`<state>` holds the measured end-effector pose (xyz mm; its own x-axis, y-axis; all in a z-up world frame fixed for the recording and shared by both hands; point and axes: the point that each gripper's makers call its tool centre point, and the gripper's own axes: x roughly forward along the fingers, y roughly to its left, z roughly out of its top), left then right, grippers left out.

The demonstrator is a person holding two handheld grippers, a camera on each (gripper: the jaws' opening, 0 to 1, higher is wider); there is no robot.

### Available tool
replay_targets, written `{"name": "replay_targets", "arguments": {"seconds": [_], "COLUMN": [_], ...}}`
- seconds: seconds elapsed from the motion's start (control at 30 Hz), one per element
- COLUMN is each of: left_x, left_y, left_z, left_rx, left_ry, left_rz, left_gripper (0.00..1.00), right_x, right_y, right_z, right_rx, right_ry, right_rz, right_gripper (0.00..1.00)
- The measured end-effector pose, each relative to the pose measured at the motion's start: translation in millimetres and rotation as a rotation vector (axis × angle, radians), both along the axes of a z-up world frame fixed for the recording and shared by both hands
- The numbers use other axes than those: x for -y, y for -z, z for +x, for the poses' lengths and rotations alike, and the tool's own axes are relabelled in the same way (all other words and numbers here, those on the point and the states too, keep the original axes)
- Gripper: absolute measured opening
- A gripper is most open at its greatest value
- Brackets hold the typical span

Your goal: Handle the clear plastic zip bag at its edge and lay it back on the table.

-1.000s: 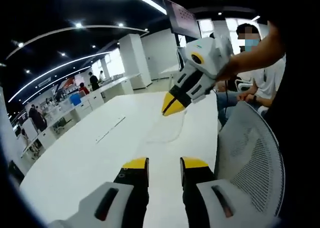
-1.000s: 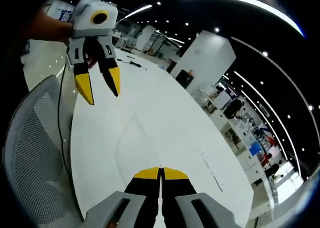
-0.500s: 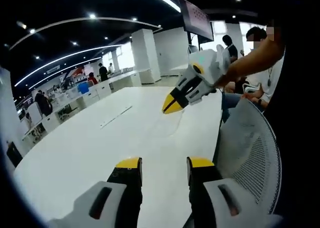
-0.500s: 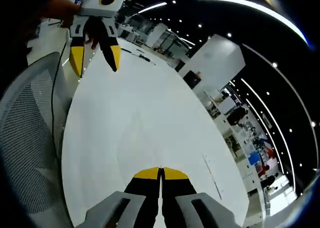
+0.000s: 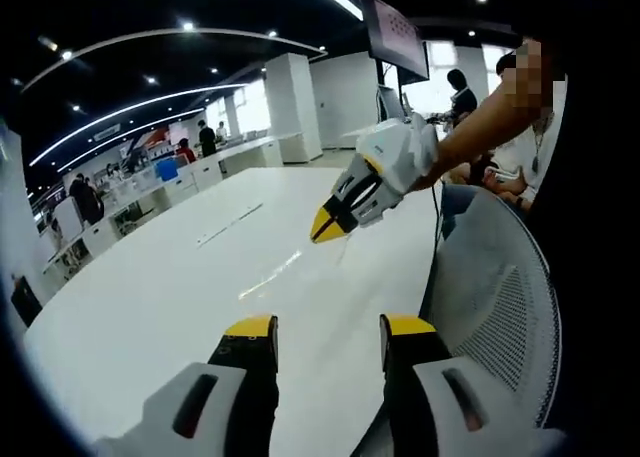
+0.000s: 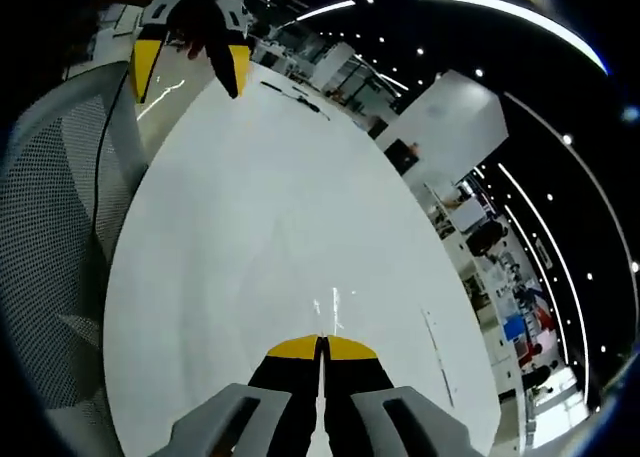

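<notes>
Left gripper view: the left gripper (image 5: 328, 329) has its yellow-tipped jaws spread, holding nothing, low over the near edge of the big white table (image 5: 150, 297). The right gripper (image 5: 325, 229) comes in from the right with its tips pressed together just above the tabletop. The clear plastic zip bag (image 5: 272, 273) is barely readable here, just a shiny streak on the table left of those tips. A grey mesh chair back (image 5: 490, 307) stands near right.

Right gripper view: its own jaws are pressed together (image 6: 322, 345), apparently pinching the bag edge, with glints just ahead of them on the table. The left gripper hangs spread at far left (image 6: 190, 69), well apart from the bag.

Risks:
- Letting go while tilted could fold or bunch the thin film.
- The film could cling to the jaws.
- A drag toward the near edge could slide it off.

The left gripper view gives the tip height, and the right gripper view gives the pinch.
</notes>
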<state>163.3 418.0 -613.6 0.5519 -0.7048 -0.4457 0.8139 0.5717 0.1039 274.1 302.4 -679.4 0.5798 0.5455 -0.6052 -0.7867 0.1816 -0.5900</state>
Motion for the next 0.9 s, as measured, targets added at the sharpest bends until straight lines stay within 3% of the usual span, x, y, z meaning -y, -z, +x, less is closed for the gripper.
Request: {"name": "replay_targets", "arguments": {"seconds": [0.33,0.63,0.83,0.9], "left_x": [-5,-6,-6,-5], "left_y": [12.9,22.9,25.4,26.5], "left_z": [-6.9,-8.8,-8.5,-8.7], "left_rx": [-0.018,-0.024,-0.027,-0.029], "left_ry": [0.001,0.000,-0.010,-0.010], "left_rz": [0.004,0.021,0.014,0.015], "left_gripper": [0.39,0.40,0.40,0.40], "right_x": [-4,2,5,8], "right_y": [34.0,55.6,63.0,61.4], "right_z": [3,9,4,5], "right_rx": [-0.066,-0.119,-0.162,-0.188], "right_ry": [-0.018,0.042,0.079,0.140], "right_rz": [-0.042,-0.070,-0.048,0.010], "right_gripper": [0.00,0.00,0.00,0.01]}}
